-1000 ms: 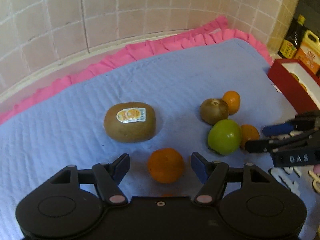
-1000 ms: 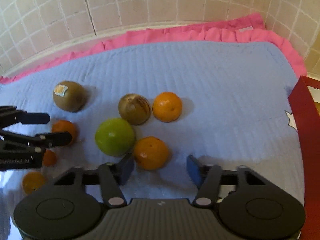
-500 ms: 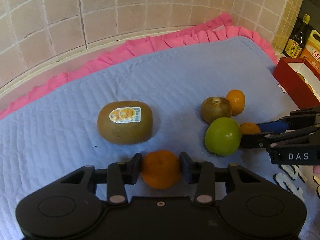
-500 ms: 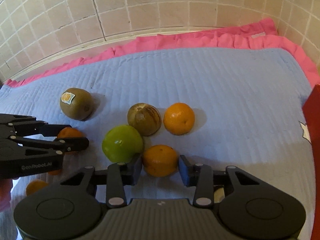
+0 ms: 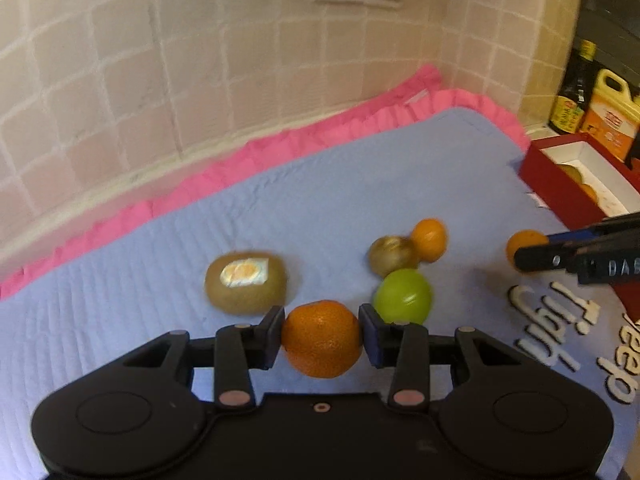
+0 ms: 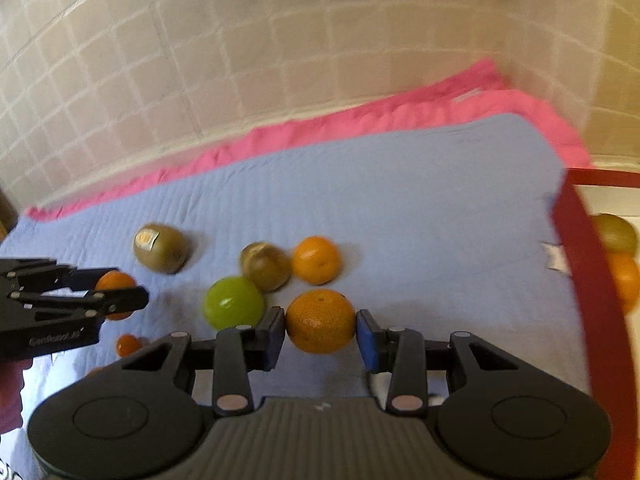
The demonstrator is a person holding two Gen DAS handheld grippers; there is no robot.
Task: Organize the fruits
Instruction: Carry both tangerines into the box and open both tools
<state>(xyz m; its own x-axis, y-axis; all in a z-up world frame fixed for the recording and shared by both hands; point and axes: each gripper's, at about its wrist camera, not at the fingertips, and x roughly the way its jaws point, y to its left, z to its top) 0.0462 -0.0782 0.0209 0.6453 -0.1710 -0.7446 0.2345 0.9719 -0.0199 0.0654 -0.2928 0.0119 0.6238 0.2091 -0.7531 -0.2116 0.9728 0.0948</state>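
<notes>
My left gripper [image 5: 322, 338] is shut on an orange [image 5: 322, 340] and holds it above the blue mat. My right gripper [image 6: 320, 326] is shut on another orange [image 6: 320, 320], also lifted. On the mat lie a stickered kiwi [image 5: 246, 282], a plain kiwi [image 5: 392, 254], a green apple [image 5: 402, 296] and a small orange [image 5: 430, 238]. The same fruits show in the right wrist view: stickered kiwi [image 6: 160, 248], plain kiwi [image 6: 266, 266], apple [image 6: 232, 302], orange [image 6: 316, 260]. A red box [image 6: 592, 280] at the right holds a kiwi [image 6: 614, 232] and an orange [image 6: 626, 280].
A pink ruffled cloth [image 5: 280, 148] edges the blue mat [image 5: 340, 184] along the tiled wall. Bottles [image 5: 608, 120] stand behind the red box [image 5: 560, 184]. A small orange [image 6: 128, 344] lies at the mat's front left. White letters [image 5: 560, 328] are printed on the mat.
Both grippers closed on their oranges and lifted them off the mat. The right gripper carried its orange away from the apple, toward the red box.
</notes>
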